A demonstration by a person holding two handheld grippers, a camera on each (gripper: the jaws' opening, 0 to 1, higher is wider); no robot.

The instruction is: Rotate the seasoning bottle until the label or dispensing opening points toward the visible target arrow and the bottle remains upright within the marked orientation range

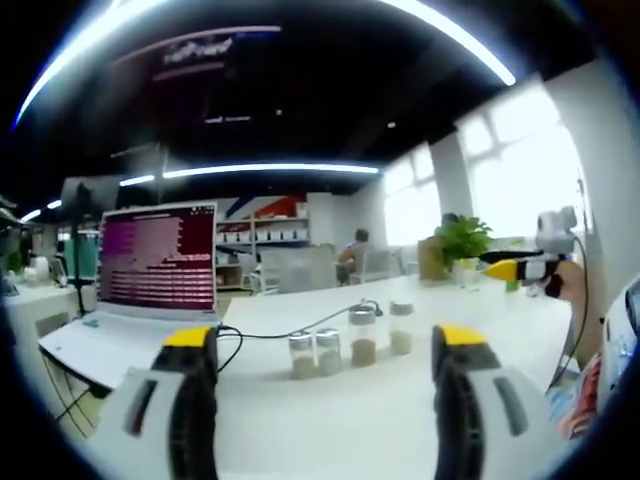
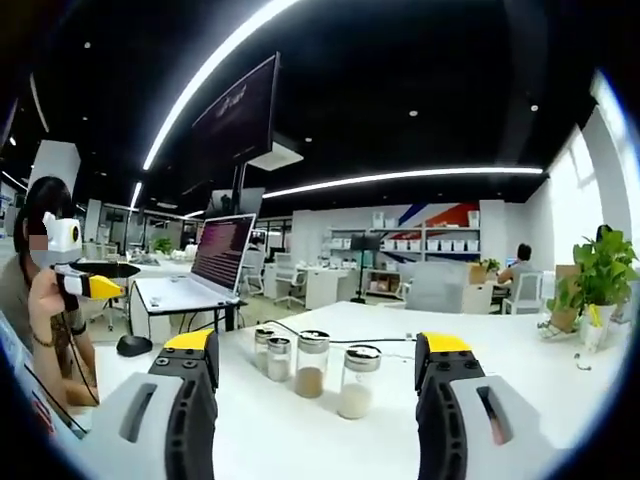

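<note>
Several small clear seasoning bottles with silver caps stand upright in a loose row on the white table (image 1: pixel 330 420). In the left gripper view the two short ones (image 1: pixel 315 353) stand left of two taller ones (image 1: pixel 363 335) holding tan and pale powder. My left gripper (image 1: pixel 324 338) is open, its yellow-tipped jaws wide apart and short of the row. In the right gripper view the same bottles (image 2: pixel 311 365) stand ahead of my right gripper (image 2: pixel 316 343), which is also open with nothing in it. Each gripper also appears from the side, hand-held: the right gripper (image 1: pixel 530 265) and the left gripper (image 2: pixel 85 285).
An open laptop (image 1: pixel 150 270) sits on the table's left side, with a black cable (image 1: pixel 290 330) running behind the bottles. A black mouse (image 2: pixel 133 345) lies near the laptop. A potted plant (image 2: pixel 600 275) stands at the far right. Desks, shelves and seated people fill the background.
</note>
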